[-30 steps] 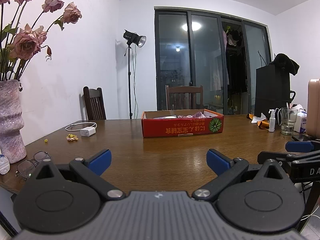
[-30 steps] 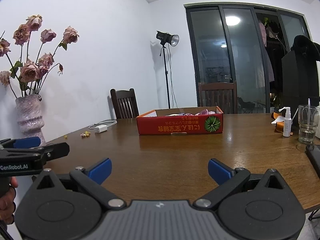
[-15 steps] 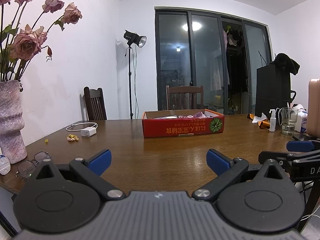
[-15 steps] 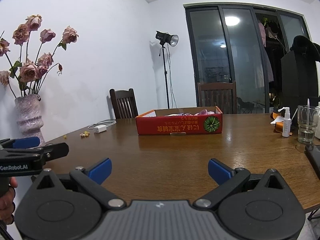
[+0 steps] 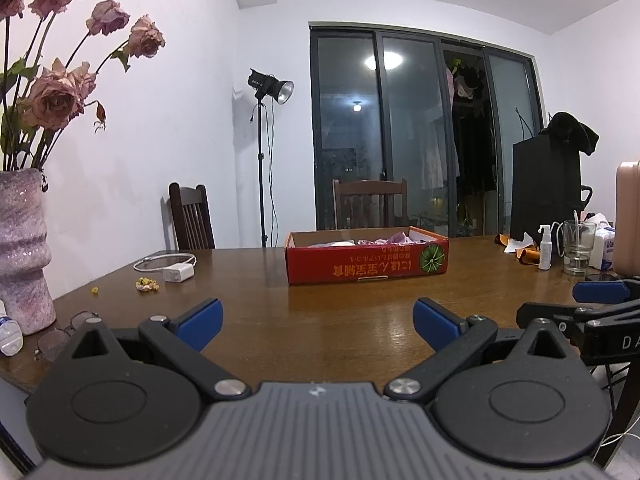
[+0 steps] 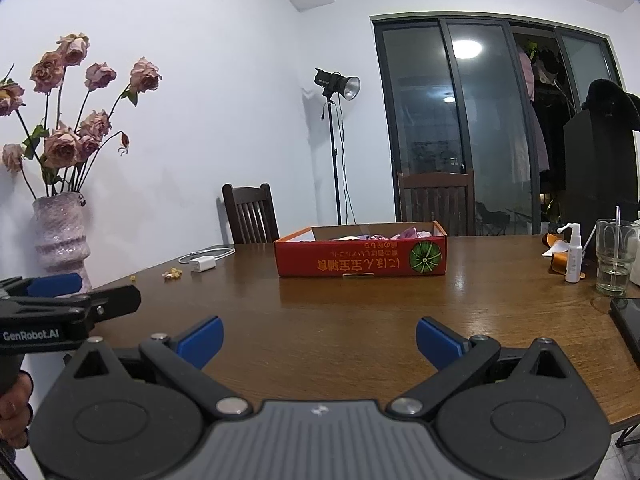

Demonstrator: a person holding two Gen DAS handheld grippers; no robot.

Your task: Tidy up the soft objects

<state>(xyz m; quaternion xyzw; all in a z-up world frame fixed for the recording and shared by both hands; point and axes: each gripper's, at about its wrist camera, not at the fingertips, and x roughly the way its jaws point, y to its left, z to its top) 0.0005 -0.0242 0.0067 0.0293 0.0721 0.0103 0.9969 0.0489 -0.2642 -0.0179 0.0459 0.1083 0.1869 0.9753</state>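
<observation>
- While both tongs, left (image 5: 316,320) and right (image 6: 318,338), hang spread and empty at the worktop's (image 5: 340,320) near edge,
- the red box (image 5: 366,260) holding soft cloths (image 5: 394,239) lies mid-worktop, long axis crosswise.

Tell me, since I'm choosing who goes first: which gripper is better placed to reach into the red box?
Nearly even; slightly the right. Both grippers, left and right, are open, empty and short of the box. The pink cloth lies toward the box's right end, on the right gripper's side.
</observation>
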